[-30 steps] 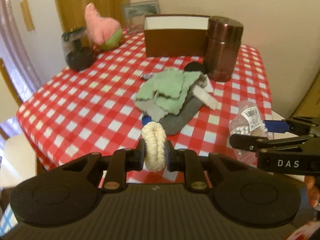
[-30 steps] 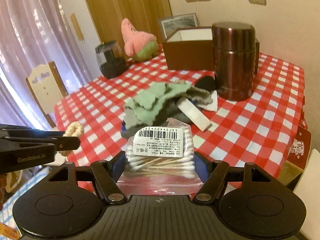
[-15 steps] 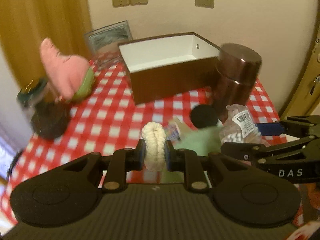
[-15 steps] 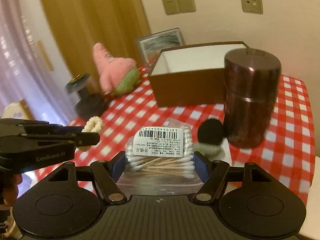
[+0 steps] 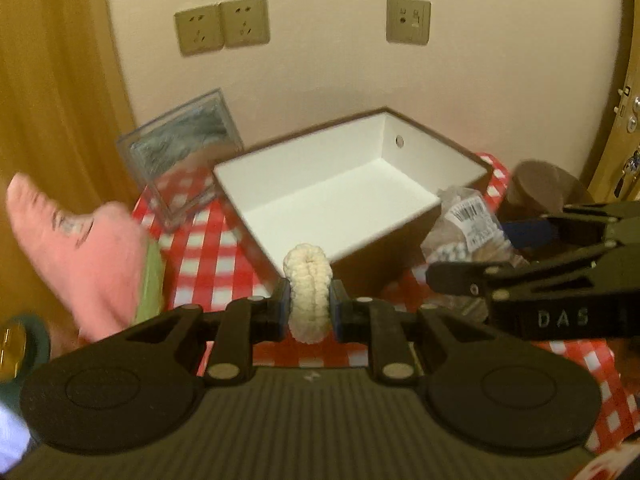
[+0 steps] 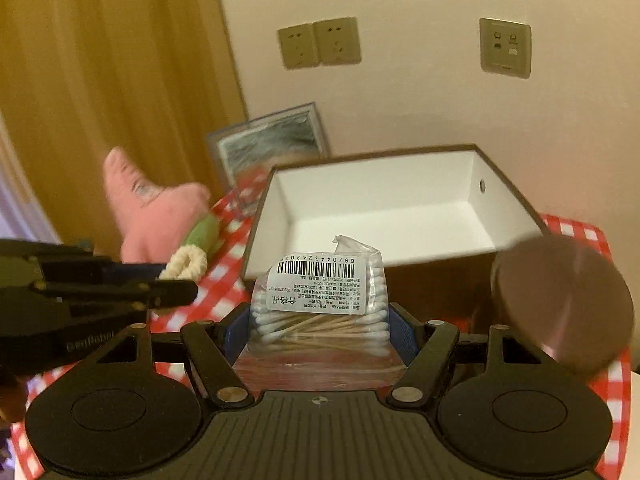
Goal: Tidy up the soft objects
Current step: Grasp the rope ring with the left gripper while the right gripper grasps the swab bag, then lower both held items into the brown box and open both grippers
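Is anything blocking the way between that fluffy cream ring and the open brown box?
Nothing visible does. The cream knitted ring, pinched in the left gripper, sits just before the white-lined brown box, whose inside looks empty. The pink plush toy stands off to the side.

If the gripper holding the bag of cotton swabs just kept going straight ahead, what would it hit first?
Most likely the brown box: its near wall stands right behind the bag of cotton swabs held in the right gripper. Depth is hard to judge; it may clear the rim and reach the white inside.
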Demonstrator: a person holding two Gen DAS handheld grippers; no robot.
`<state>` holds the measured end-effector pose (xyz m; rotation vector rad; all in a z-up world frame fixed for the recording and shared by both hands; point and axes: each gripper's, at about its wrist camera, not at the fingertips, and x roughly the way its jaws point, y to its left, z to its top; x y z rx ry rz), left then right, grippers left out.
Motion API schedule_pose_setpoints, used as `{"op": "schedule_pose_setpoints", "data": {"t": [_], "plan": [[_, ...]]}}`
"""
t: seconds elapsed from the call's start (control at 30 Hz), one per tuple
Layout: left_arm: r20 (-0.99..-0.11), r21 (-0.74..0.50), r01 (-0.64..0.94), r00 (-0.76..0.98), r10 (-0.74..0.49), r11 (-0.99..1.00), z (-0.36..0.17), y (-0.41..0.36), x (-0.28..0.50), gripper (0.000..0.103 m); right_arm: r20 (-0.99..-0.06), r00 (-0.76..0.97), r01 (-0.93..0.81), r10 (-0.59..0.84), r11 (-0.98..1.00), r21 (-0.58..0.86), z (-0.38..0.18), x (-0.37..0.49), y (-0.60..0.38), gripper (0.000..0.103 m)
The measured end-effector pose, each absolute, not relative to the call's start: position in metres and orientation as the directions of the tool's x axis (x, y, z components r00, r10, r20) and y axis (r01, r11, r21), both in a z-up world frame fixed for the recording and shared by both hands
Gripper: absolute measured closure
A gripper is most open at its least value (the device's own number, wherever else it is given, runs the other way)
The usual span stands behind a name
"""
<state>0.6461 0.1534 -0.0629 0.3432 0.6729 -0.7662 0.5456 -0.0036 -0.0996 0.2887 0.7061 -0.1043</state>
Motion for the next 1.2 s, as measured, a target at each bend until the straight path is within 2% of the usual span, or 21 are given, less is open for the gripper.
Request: {"op": "schedule_pose_setpoints", "data": {"t": [0.33, 0.7, 0.77, 0.83, 0.9, 0.93, 1.0, 1.2], "plan": [[-0.687, 0.046, 0.763, 0.493, -0.534, 0.645, -0.073, 0.097, 0.719, 0.084, -0.69, 0.723, 0.272, -0.036, 0.933, 0.235, -0.1, 0.628, -0.055, 0.032], [-0.737, 0.019, 0.75, 0.457, -0.498, 0.661, -0.099, 0.05, 0.776, 0.084, -0.78, 0.617, 0.341, -0.103, 0.929, 0.147, -0.112, 0.695, -0.09, 0.032], [-0.744, 0.02, 0.747, 0.455, -0.489, 0.664, -0.103, 0.045, 0.783, 0.082, -0.801, 0.588, 0.354, -0.115, 0.927, 0.127, -0.118, 0.705, -0.096, 0.032], [-0.752, 0.019, 0.748, 0.449, -0.484, 0.664, -0.105, 0.042, 0.786, 0.069, -0.826, 0.552, 0.368, -0.116, 0.923, 0.116, -0.127, 0.714, -0.1, 0.031], [-0.759, 0.023, 0.743, 0.448, -0.472, 0.669, -0.108, 0.038, 0.789, 0.064, -0.83, 0.545, 0.384, -0.119, 0.916, 0.121, -0.132, 0.718, -0.105, 0.017], [-0.761, 0.022, 0.742, 0.447, -0.47, 0.67, -0.11, 0.037, 0.79, 0.062, -0.822, 0.555, 0.39, -0.127, 0.913, 0.121, -0.133, 0.717, -0.107, 0.016], [-0.766, 0.019, 0.742, 0.441, -0.467, 0.67, -0.112, 0.035, 0.791, 0.058, -0.816, 0.561, 0.399, -0.139, 0.909, 0.12, -0.131, 0.716, -0.109, 0.014], [-0.768, 0.018, 0.747, 0.436, -0.469, 0.665, -0.111, 0.039, 0.785, 0.058, -0.775, 0.615, 0.393, -0.145, 0.908, 0.142, -0.113, 0.695, -0.107, 0.013]]}}
